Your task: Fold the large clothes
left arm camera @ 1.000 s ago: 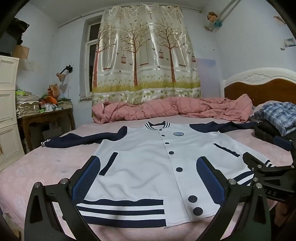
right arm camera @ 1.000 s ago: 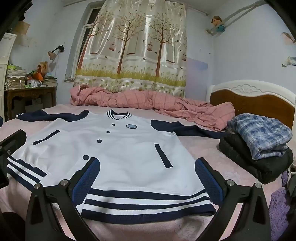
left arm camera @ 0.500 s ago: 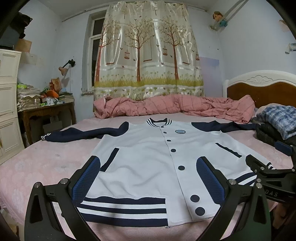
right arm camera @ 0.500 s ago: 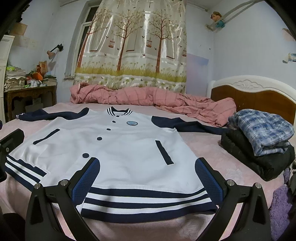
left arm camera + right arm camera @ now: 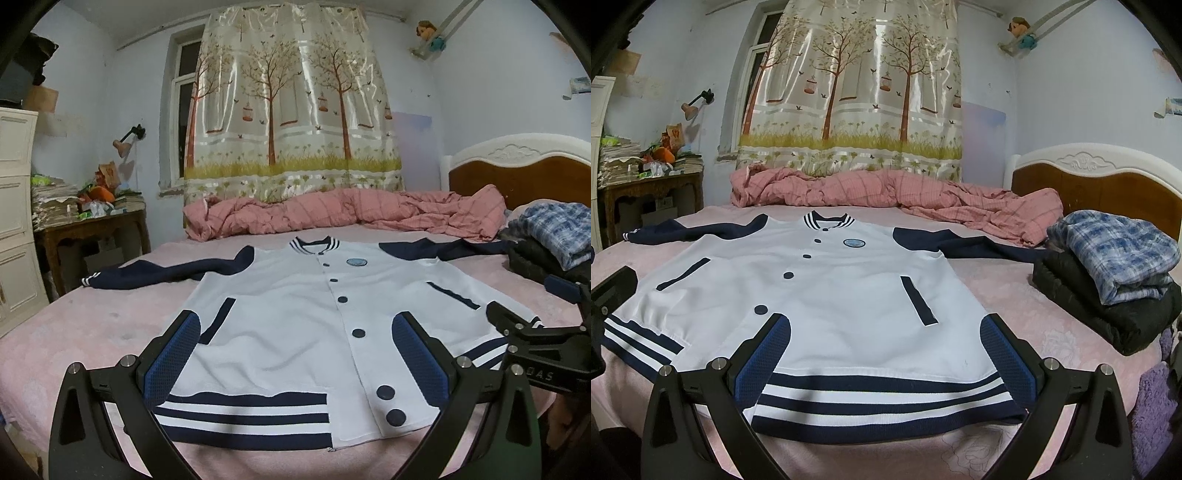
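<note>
Left wrist view: left tool (image 5: 295,354) spread wide, blue pads (image 5: 173,356) apart and pinching nothing, hovering over the near hem. Just ahead of the tool, white varsity jacket (image 5: 280,325) lying flat, front up, on the pink bed (image 5: 74,343), buttoned, collar at the far end. Navy-striped waistband (image 5: 243,417) directly below and between the fingers. Navy sleeve (image 5: 162,275) stretched out to the far left of the tool. Off to the right, right tool (image 5: 532,332) seen side-on by the jacket's corner; spread not clear from here. Beyond the collar, crumpled pink quilt (image 5: 343,214); far right, stack of folded clothes (image 5: 554,243).

Right wrist view: right tool (image 5: 886,354) also spread, gripping nothing, poised over the right half of the hem. Jacket (image 5: 820,295) straight ahead and extending to the left; striped waistband (image 5: 886,402) under the fingers. Navy pocket trim (image 5: 919,301) just ahead, between the fingers. To the right of the tool, well apart from the jacket, folded plaid shirt (image 5: 1115,254) on top of dark garments (image 5: 1108,314). At the left edge, part of the left tool (image 5: 609,295).
</note>
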`<act>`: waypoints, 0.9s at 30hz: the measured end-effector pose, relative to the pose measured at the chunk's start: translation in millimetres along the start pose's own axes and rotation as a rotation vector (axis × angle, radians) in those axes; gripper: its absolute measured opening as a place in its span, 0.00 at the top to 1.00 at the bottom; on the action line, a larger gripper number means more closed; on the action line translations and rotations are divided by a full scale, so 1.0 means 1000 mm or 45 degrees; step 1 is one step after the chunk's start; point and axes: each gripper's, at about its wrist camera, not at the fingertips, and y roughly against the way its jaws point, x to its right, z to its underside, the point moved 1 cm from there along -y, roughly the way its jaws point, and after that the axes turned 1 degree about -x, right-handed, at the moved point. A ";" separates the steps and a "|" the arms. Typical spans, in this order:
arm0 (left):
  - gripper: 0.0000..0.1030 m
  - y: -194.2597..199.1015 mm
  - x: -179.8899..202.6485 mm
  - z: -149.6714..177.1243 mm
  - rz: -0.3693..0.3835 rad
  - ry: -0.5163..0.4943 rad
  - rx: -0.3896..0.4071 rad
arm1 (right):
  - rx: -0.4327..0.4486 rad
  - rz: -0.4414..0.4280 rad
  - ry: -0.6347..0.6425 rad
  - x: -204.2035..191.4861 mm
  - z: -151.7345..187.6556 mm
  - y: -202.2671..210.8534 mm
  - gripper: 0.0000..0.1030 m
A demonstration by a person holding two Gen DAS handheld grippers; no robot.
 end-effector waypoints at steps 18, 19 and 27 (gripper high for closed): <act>0.00 0.022 -0.010 -0.002 -0.039 0.041 0.097 | 0.009 -0.010 -0.003 0.001 0.002 -0.002 0.00; 0.00 0.021 -0.011 -0.002 -0.032 0.043 0.092 | 0.016 -0.012 0.003 -0.002 0.002 -0.001 0.00; 0.00 0.018 -0.023 -0.004 -0.033 0.115 0.078 | 0.033 0.015 -0.007 -0.012 0.002 0.008 0.00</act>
